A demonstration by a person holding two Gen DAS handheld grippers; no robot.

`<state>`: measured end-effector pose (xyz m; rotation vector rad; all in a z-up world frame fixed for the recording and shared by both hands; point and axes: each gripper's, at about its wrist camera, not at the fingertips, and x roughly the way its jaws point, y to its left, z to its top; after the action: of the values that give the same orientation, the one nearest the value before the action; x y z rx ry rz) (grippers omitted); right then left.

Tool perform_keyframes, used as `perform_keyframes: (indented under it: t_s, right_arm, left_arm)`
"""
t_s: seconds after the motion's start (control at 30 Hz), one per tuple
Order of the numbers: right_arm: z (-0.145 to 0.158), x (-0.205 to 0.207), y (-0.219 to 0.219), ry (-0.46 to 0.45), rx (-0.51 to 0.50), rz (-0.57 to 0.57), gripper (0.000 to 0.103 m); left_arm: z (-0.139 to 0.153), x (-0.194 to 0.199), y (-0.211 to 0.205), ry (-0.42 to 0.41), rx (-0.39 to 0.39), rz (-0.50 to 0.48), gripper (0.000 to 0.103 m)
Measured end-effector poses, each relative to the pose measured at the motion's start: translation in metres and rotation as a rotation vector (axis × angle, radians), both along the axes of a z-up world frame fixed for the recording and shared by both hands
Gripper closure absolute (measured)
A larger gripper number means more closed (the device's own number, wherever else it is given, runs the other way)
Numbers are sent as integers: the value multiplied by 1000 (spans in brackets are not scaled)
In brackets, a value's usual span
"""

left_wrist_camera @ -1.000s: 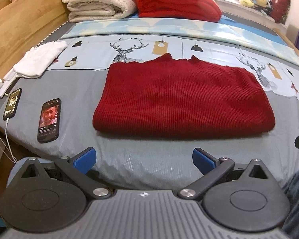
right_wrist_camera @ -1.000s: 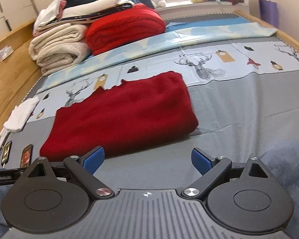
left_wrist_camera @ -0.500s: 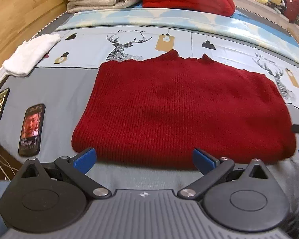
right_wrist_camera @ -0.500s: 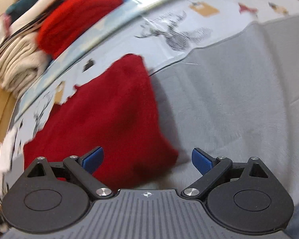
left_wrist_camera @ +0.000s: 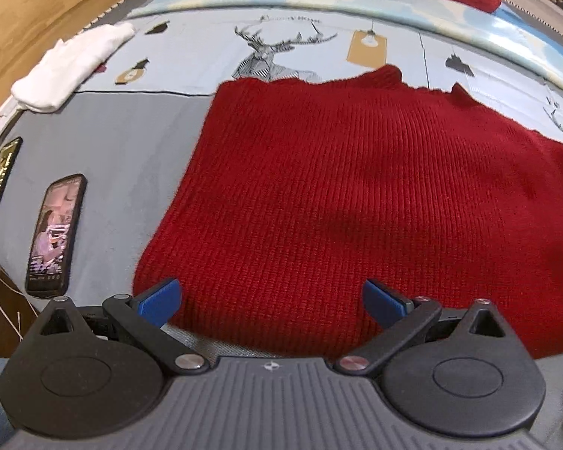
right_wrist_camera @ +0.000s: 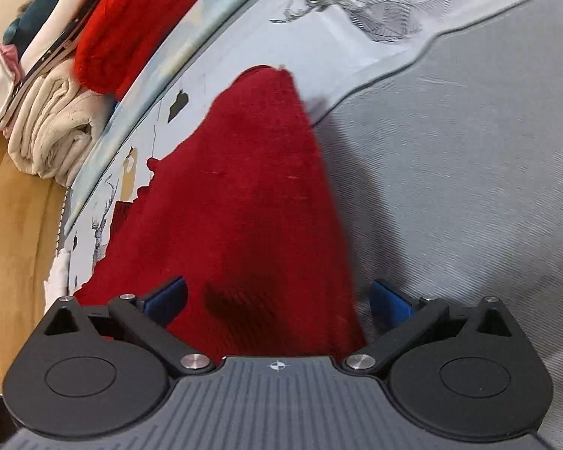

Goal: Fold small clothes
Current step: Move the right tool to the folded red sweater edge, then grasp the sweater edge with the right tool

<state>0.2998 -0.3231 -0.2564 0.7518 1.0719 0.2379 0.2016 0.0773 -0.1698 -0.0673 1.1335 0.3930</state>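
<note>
A dark red ribbed knit sweater (left_wrist_camera: 356, 195) lies folded flat on the bed. My left gripper (left_wrist_camera: 270, 298) is open, its blue fingertips spread over the sweater's near left corner. In the right wrist view the same sweater (right_wrist_camera: 244, 202) runs away from the camera. My right gripper (right_wrist_camera: 277, 298) is open, straddling the sweater's near right corner, with its right fingertip over the grey sheet. Neither gripper holds anything.
A grey and light-blue deer-print bed sheet (left_wrist_camera: 131, 142) covers the bed. Two phones (left_wrist_camera: 54, 236) lie at the left edge, one on a cable. A white cloth (left_wrist_camera: 71, 63) lies far left. Folded beige blankets (right_wrist_camera: 52, 127) and a red blanket (right_wrist_camera: 131, 26) are stacked at the headboard.
Both grippers moved forward and down to the sweater's near edge, left to the left corner, right to the right corner. The right gripper also tilted. Both stayed open.
</note>
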Motion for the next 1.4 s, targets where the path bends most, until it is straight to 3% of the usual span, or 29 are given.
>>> perform_keyframes:
  t_s: [0.17, 0.33, 0.37, 0.4, 0.43, 0.47, 0.53, 0.73, 0.87, 1.0, 1.17, 1.27, 1.37, 1.4]
  right_arm:
    - [4, 4, 13, -14, -12, 0, 0]
    - [-2, 9, -2, 29, 52, -25, 4]
    - [-2, 12, -1, 52, 34, -26, 9]
    - [0, 15, 3, 68, -6, -23, 23]
    - [4, 17, 6, 80, -58, -15, 44]
    - [7, 19, 9, 84, -86, -4, 52]
    - [8, 19, 8, 107, -39, -26, 62]
    - [18, 20, 5, 162, -41, -66, 67]
    - [30, 18, -10, 143, -5, -52, 69]
    - [36, 15, -39, 125, -3, -82, 75]
    - [36, 7, -87, 126, -48, -138, 75]
    - [27, 1, -113, 131, -23, -156, 75]
    - [13, -2, -124, 122, 31, -135, 64]
    - [11, -3, -126, 120, 34, -136, 52]
  left_arm:
    - [-6, 8, -4, 12, -21, -2, 0]
    - [-12, 12, -11, 25, -31, -16, 0]
    - [-14, 13, -12, 31, -30, -18, 0]
    - [-16, 14, -13, 37, -30, -20, 0]
    - [-18, 15, -14, 41, -34, -22, 0]
    - [-20, 16, -15, 48, -39, -25, 0]
    - [-26, 18, -19, 66, -32, -37, 0]
    - [-28, 20, -45, 84, -3, -92, 0]
    - [-28, 23, -68, 87, -23, -129, 0]
    - [-29, 30, -98, 88, -66, -170, 0]
    - [-27, 34, -132, 72, -87, -233, 0]
    - [-29, 36, -143, 73, -85, -254, 0]
    - [-30, 36, -144, 78, -91, -247, 0]
    - [-29, 36, -142, 76, -93, -244, 0]
